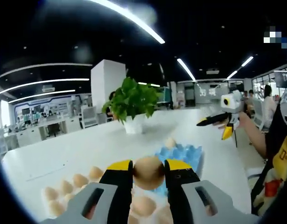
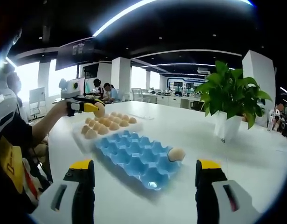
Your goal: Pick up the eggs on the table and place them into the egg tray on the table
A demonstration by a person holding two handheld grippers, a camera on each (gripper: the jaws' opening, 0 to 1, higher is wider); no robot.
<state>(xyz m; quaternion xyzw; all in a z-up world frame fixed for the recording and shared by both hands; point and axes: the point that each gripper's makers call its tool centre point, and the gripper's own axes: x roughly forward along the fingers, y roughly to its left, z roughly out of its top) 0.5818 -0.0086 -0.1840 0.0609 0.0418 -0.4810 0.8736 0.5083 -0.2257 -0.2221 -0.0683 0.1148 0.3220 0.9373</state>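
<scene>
the held egg (image 1: 148, 172) sits squarely between the two yellow-tipped jaws of the left claw (image 1: 148, 169), raised above the table (image 1: 64, 154); both jaws press its sides, so this claw is closed on it. in the right gripper view the same claw (image 2: 98, 108) appears at far left with the egg at its tips, above the white tray of eggs (image 2: 108, 123).

the right claw (image 2: 146, 170) stands wide apart with nothing between its jaws, hovering over the near end of the blue egg tray (image 2: 134, 156). in the left gripper view it shows at right (image 1: 217, 125), clear of the table, in a person's hand.

the blue tray lies flat on the white table, just beside the white tray. one egg (image 2: 175, 154) rests in a corner cup on its right side; the other visible cups are bare. the eggs are pale brown and smooth.

a potted plant (image 2: 231, 100) stands on the table beyond the trays, well apart.
</scene>
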